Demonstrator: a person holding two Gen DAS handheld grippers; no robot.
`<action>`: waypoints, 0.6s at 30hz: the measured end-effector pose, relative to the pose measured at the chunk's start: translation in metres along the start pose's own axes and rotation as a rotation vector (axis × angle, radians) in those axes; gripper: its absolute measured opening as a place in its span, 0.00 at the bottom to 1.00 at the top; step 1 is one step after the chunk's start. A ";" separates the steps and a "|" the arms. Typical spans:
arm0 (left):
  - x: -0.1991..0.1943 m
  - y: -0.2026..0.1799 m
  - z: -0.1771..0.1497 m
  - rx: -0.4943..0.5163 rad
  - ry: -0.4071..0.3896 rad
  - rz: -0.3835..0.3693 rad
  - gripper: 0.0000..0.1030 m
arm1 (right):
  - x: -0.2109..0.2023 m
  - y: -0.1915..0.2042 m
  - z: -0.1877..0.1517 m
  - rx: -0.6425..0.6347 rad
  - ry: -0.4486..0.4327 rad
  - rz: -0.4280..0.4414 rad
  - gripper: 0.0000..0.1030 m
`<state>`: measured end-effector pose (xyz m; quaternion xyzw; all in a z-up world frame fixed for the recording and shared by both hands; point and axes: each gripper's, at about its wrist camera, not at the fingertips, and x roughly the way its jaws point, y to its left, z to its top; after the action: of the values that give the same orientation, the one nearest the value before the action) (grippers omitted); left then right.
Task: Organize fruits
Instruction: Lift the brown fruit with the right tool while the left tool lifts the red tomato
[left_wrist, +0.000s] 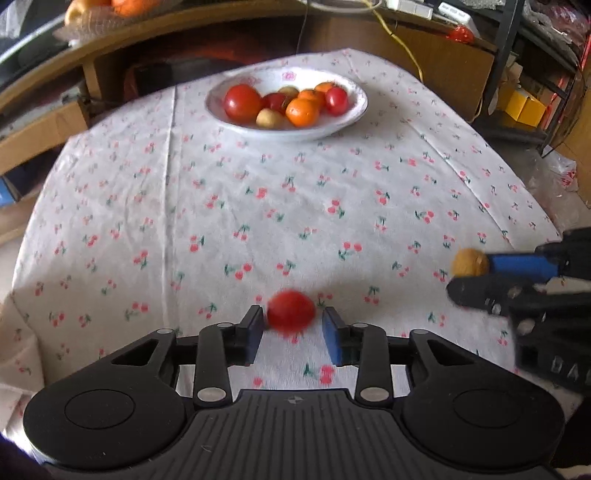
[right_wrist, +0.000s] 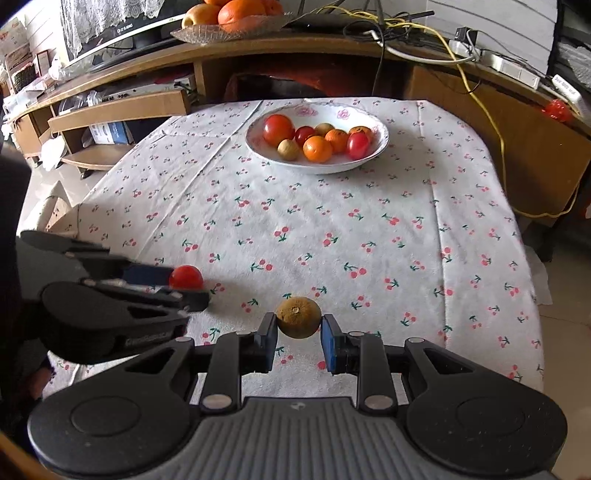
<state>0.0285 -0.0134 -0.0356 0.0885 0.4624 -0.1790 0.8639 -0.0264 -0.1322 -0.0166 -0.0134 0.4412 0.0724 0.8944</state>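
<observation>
1. The left hand-held gripper (left_wrist: 291, 328) is standing half-open around a red tomato (left_wrist: 291, 311), pads apart from it.
2. The right hand-held gripper (right_wrist: 299, 334) is pinching a brown fruit (right_wrist: 298, 317).
3. The bowl (right_wrist: 380, 146) is sitting at 12 o'clock on the desk (right_wrist: 369, 229).

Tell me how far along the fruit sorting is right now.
Mostly done: the white bowl already holds tomatoes, oranges and small brown fruits. In hand: the left tool brackets a red tomato, with a gap visible on one side, so no firm grip yet; the right tool is shut on a brown fruit. Left: carrying both to the bowl.
</observation>
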 end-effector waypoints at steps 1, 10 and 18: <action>0.001 0.000 0.002 -0.004 -0.005 -0.004 0.43 | 0.002 0.000 0.000 -0.001 0.004 0.003 0.27; 0.003 0.001 0.001 -0.001 -0.001 0.024 0.33 | 0.010 0.002 0.003 -0.005 0.017 0.009 0.27; -0.005 -0.008 0.001 0.022 -0.013 0.040 0.32 | 0.003 0.002 0.003 -0.005 -0.001 0.000 0.27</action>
<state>0.0237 -0.0200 -0.0305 0.1061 0.4529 -0.1676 0.8692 -0.0224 -0.1293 -0.0167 -0.0155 0.4405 0.0733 0.8946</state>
